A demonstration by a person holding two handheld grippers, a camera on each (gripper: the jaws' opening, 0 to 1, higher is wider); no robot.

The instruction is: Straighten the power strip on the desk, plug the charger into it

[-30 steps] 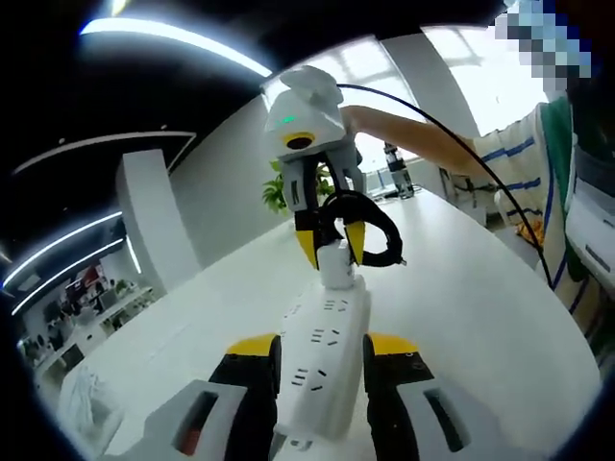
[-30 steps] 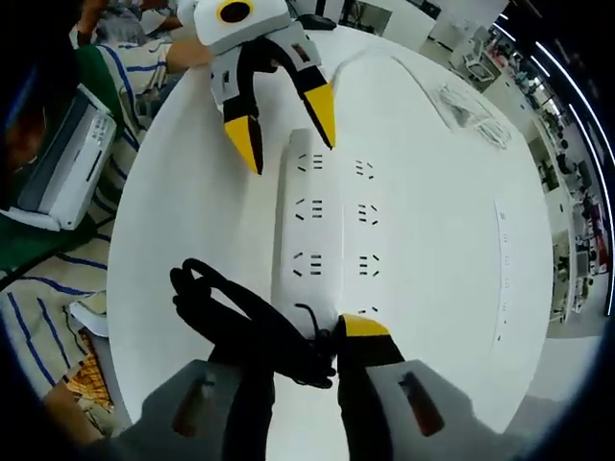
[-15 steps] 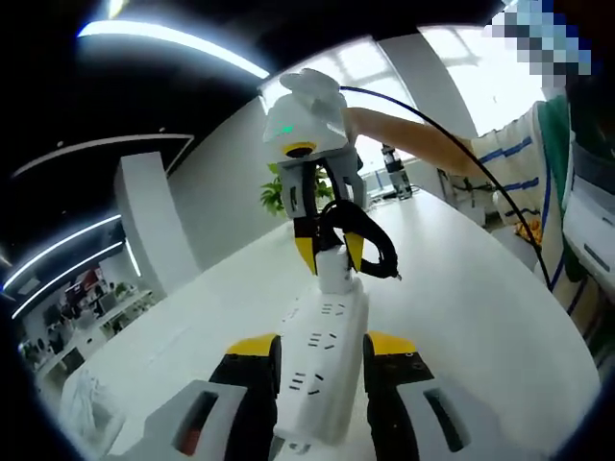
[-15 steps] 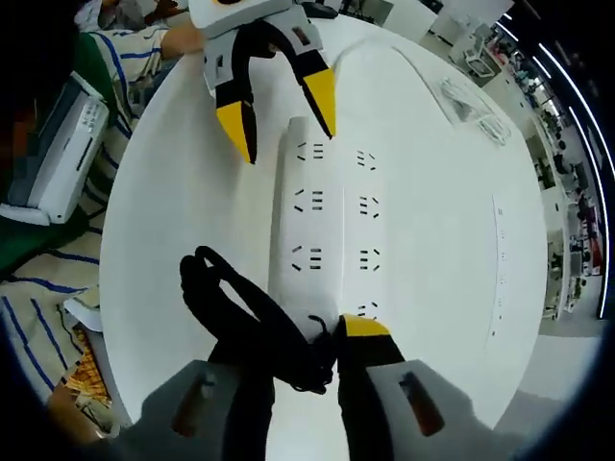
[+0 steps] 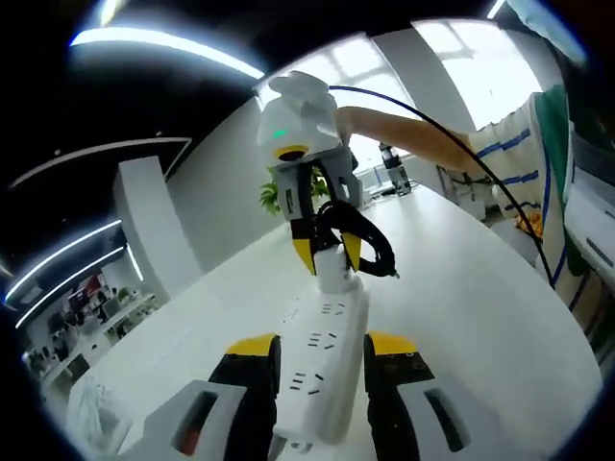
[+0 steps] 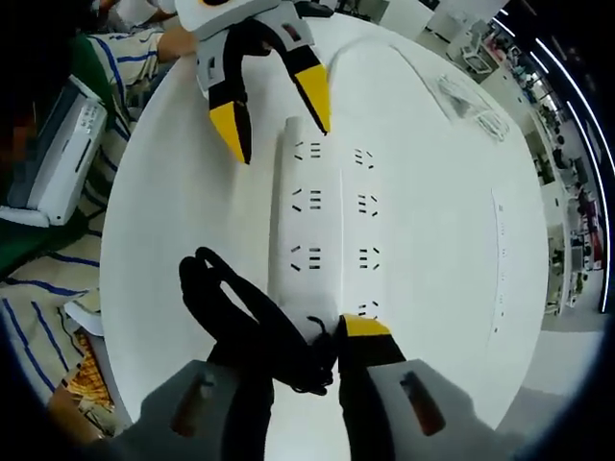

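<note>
A white power strip (image 5: 322, 360) runs lengthwise between the two grippers, over a white round table (image 5: 461, 317). My left gripper (image 5: 322, 348) is shut on its near end, yellow-tipped jaws pressed to both sides. In the right gripper view that gripper (image 6: 274, 115) straddles the strip's (image 6: 309, 226) far end. My right gripper (image 6: 307, 331) is shut on the strip's other end, where the coiled black cord (image 6: 240, 312) hides its left jaw. The left gripper view shows the right gripper (image 5: 327, 252) at the strip's far end, with the cord (image 5: 370, 240) looped beside it.
A person in a striped shirt (image 5: 524, 163) stands at the table's edge, beside a white machine (image 6: 58, 158). A bundle of pale cable (image 6: 471, 101) lies on the far side of the table (image 6: 442, 240). A plant (image 5: 274, 192) and a bottle (image 5: 394, 171) stand beyond.
Both grippers keep their hold on the strip. The views have shifted slightly with the hands; nothing else has visibly moved.
</note>
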